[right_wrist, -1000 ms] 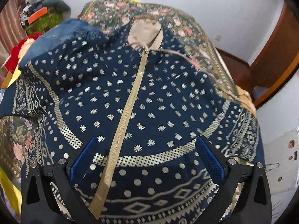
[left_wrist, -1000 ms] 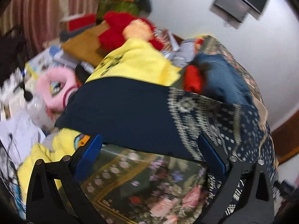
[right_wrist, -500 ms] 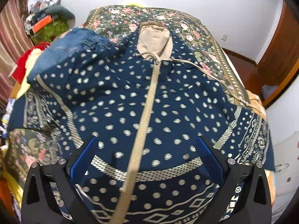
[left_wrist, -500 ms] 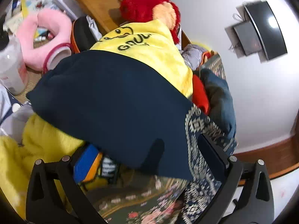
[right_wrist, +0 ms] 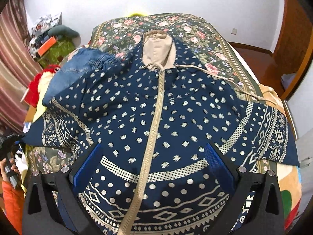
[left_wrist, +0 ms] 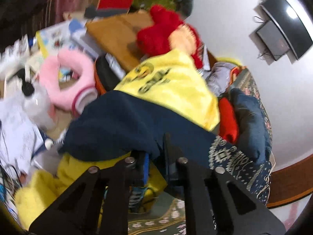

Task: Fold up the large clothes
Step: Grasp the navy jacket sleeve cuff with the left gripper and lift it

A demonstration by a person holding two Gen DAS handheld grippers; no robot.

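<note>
Two grippers, one big navy patterned hoodie (right_wrist: 156,117) spread zipper-up on the floral bedspread (right_wrist: 195,31), hood pointing away from you. Your left gripper (left_wrist: 156,156) has just been closing and now it's clamped on the plain dark cuff end of the sleeve (left_wrist: 121,125), with the fabric bunched right between the pads and draped over the tips. Past that gripper and off to its right the sleeve runs into its patterned band (left_wrist: 230,156) toward the bed; straight ahead of it sits a yellow printed garment (left_wrist: 172,84), with a red plush thing (left_wrist: 162,33) beyond and a pink neck pillow (left_wrist: 68,82) off to the left, all a bit blurred. Your right gripper (right_wrist: 154,168) is wide open, holding nothing, hovering over the hem end of the hoodie with the beige zipper (right_wrist: 154,121) running up between its two blue pads (right_wrist: 219,166), closer to the left one. I can't tell whether those fingers touch the cloth. The other sleeve (right_wrist: 273,135) lies out to that gripper's right, and some folded denim (right_wrist: 78,72) sits by the shoulder ahead-left. Your hand (right_wrist: 9,168) on the left gripper's handle peeks in at the far left edge.
</note>
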